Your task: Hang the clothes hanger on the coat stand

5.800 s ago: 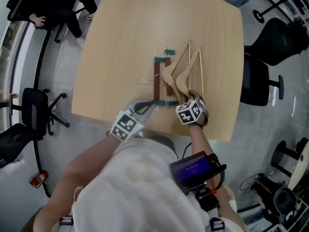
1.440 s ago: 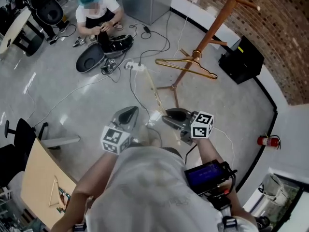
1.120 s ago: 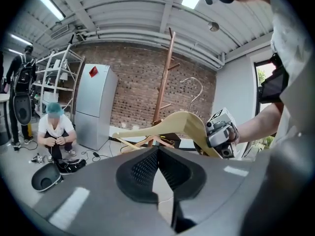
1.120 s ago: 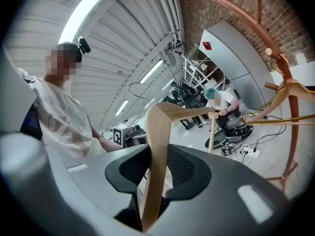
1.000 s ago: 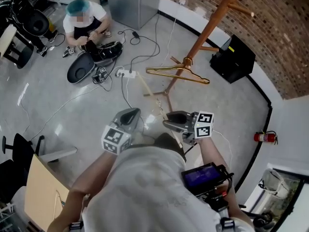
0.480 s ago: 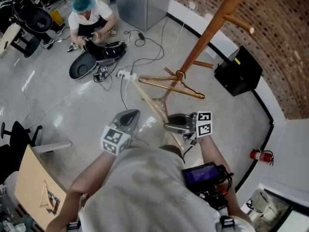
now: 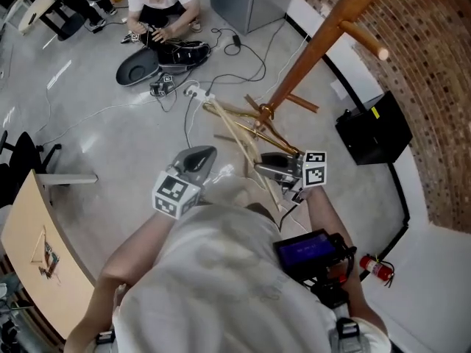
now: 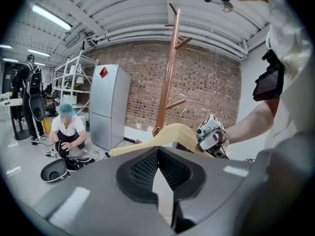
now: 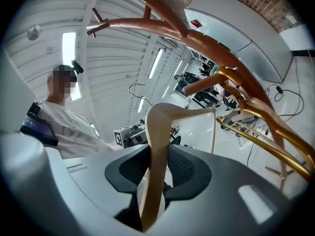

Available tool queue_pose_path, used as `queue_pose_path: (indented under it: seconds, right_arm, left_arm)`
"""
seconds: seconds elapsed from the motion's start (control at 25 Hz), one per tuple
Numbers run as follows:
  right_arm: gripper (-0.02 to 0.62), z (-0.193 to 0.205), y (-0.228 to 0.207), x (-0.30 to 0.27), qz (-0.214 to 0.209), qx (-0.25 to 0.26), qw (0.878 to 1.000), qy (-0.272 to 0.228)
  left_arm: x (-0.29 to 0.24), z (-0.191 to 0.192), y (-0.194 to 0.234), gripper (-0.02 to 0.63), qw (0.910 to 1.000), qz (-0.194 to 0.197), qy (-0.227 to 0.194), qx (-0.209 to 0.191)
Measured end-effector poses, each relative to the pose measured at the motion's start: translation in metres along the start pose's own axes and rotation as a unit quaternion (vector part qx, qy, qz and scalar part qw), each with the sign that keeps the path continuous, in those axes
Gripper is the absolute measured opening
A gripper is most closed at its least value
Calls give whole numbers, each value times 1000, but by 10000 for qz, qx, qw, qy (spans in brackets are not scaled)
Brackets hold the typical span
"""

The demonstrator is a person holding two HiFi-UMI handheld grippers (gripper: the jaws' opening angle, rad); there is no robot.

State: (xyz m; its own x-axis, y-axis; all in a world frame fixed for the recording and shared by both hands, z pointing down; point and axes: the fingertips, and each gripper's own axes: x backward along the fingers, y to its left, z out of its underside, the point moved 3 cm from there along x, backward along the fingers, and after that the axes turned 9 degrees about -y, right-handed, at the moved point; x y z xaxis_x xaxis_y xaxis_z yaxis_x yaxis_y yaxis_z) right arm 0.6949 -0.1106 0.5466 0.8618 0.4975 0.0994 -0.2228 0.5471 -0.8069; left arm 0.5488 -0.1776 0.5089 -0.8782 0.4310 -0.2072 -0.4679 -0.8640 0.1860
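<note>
A pale wooden hanger (image 7: 246, 153) is clamped in my right gripper (image 7: 263, 169), which is shut on its shoulder; the hanger rises between the jaws in the right gripper view (image 9: 160, 127). Its far end reaches toward the brown coat stand (image 7: 316, 46), close to a gold metal hanger (image 7: 237, 112) that hangs from one of the stand's pegs. In the right gripper view the stand (image 9: 206, 38) arches overhead, with the gold hanger (image 9: 266, 136) to the right. My left gripper (image 7: 202, 153) is shut and holds nothing, left of the wooden hanger (image 8: 170, 132).
A person (image 7: 158, 6) crouches on the floor beside a black case (image 7: 140, 65), cables and a power strip (image 7: 195, 90). A black box (image 7: 372, 134) sits against the brick wall, a fire extinguisher (image 7: 375, 268) lower right, a wooden table (image 7: 29, 234) at left.
Both grippers have travelled toward the coat stand with the wooden hanger. Its far end now overlaps the gold hanger near the stand. The right gripper's hold is unchanged.
</note>
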Motion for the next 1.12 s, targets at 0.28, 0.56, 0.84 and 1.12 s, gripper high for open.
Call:
queue_pose_path:
  seconds: [0.28, 0.56, 0.84, 1.12]
  right_arm:
    - [124, -5, -23, 19, -50, -160, 9996, 214]
    - [126, -1, -39, 20, -192, -513, 9981, 286]
    - [127, 3, -53, 29, -405, -1101, 9931, -53]
    - [126, 0, -52, 22, -863, -1508, 9831, -584]
  left_arm:
    - [-4, 10, -22, 2, 9997, -258, -11, 46]
    - [11, 10, -28, 2, 9980, -629, 50, 11]
    - [19, 11, -32, 2, 9962, -864, 87, -59]
    - [10, 3, -45, 2, 9963, -817, 155, -220]
